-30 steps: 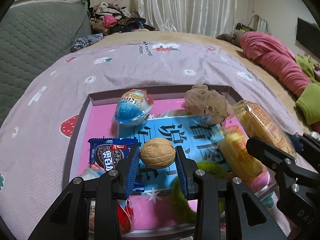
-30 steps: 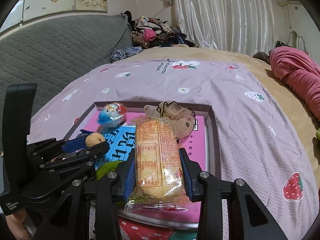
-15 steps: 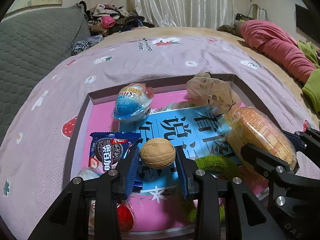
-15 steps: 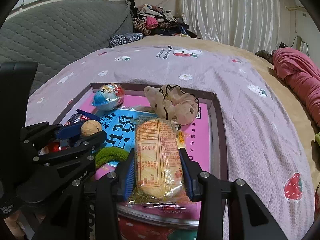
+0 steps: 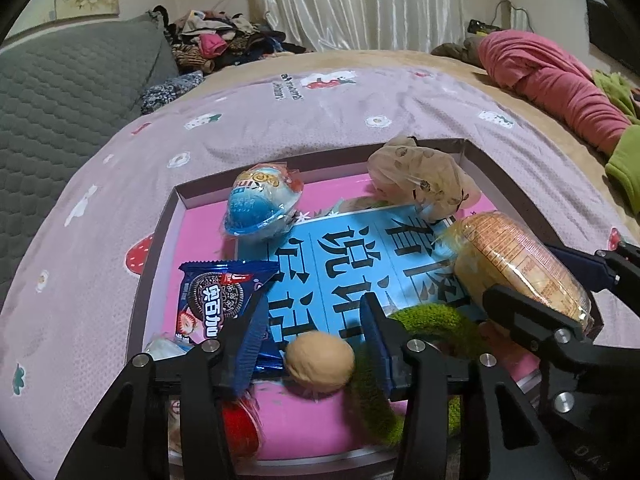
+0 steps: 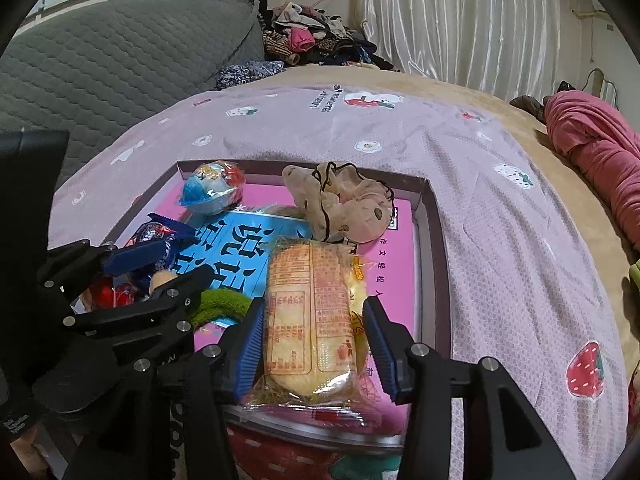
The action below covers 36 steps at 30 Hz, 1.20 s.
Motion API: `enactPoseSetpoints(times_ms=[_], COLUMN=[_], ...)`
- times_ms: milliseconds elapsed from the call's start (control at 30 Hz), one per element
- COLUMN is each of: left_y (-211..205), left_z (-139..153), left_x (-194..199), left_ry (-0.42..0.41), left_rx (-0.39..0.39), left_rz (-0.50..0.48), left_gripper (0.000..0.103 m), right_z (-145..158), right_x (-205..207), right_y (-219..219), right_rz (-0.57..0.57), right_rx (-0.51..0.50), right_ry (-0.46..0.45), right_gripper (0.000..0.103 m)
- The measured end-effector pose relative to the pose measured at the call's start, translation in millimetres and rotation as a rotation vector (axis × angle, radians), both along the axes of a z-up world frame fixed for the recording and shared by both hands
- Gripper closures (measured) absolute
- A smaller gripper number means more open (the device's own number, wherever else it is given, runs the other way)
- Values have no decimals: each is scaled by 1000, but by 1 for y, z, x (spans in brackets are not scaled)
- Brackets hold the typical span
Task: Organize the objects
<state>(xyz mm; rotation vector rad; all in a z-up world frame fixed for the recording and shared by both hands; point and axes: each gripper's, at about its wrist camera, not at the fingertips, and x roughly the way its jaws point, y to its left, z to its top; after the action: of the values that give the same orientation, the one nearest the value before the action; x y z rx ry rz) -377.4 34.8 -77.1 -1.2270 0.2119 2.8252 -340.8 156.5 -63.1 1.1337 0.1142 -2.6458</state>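
A shallow box (image 5: 160,236) with a pink floor lies on the bed. My left gripper (image 5: 314,334) is open over its near part; a walnut (image 5: 321,365) lies loose in the box between the fingers, blurred. My right gripper (image 6: 314,340) is open around a wrapped yellow cake (image 6: 310,316), which rests at the box's right side and also shows in the left wrist view (image 5: 516,264). In the box lie an Oreo pack (image 5: 218,300), a blue egg toy (image 5: 260,204), a beige scrunchie (image 5: 420,176) and a green scrunchie (image 5: 432,320).
A lilac strawberry-print sheet (image 5: 320,108) covers the bed around the box. A grey quilted headboard (image 5: 68,84) stands at the left. Piled clothes (image 5: 224,44) lie at the back, a pink blanket (image 5: 560,80) at the right. Small red-wrapped items (image 5: 240,424) lie in the box's near left corner.
Both grippers have opened. The walnut has dropped from the left fingers into the box. The cake has come down from the right fingers onto the box floor.
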Motion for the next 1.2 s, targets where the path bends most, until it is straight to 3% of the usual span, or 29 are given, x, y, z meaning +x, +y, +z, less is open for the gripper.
enactPoseSetpoints(times_ms=[100, 200, 400, 667, 900, 1033, 1200], left_y=[-2, -7, -10, -13, -22, -28, -34], left_z=[0, 3, 13, 23, 43, 61, 81], left_x=[0, 1, 8, 14, 26, 38, 54], left_ry=[-7, -19, 4, 16, 55, 90, 120], left_rx=[8, 43, 40, 25, 51, 60, 75], left_rz=[3, 1, 13, 26, 46, 60, 68], left_gripper=[52, 39, 27, 27, 21, 12, 12], right_z=[3, 6, 13, 25, 45, 60, 76], right_x=[1, 4, 7, 13, 23, 32, 45], right_y=[1, 3, 4, 12, 18, 20, 20], right_rz=[0, 2, -2, -35, -52, -57, -61], right_rx=[-7, -18, -23, -54, -77, -87, -104], right_ry=[4, 11, 27, 66, 109, 136, 153], right_gripper=[54, 53, 48, 31, 22, 17, 13])
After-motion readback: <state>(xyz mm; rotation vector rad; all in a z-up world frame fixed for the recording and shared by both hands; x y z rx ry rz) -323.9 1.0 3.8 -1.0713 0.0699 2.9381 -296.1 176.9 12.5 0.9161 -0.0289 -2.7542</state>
